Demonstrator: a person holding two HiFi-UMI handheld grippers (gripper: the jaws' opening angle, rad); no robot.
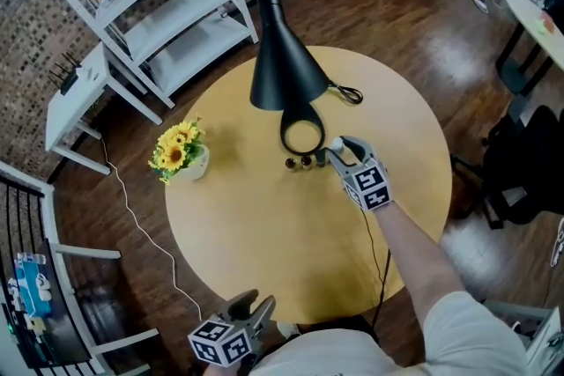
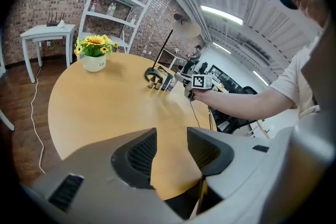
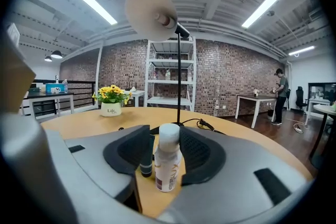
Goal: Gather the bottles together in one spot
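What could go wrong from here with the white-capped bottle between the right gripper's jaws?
1. The right gripper has its jaws apart around the upright white-capped bottle, which stands close to both pads; drawing back crookedly might tip it.
2. If it tips, it may knock over the dark bottle right beside it.
3. The lamp base lies just behind the group, so a forward nudge might push bottles into it.

Grey left gripper [image 1: 258, 305] and right gripper [image 1: 333, 152], black ribbed pads [image 2: 142, 152], black-and-white marker cubes [image 1: 373, 185], white short sleeve [image 1: 467, 321].
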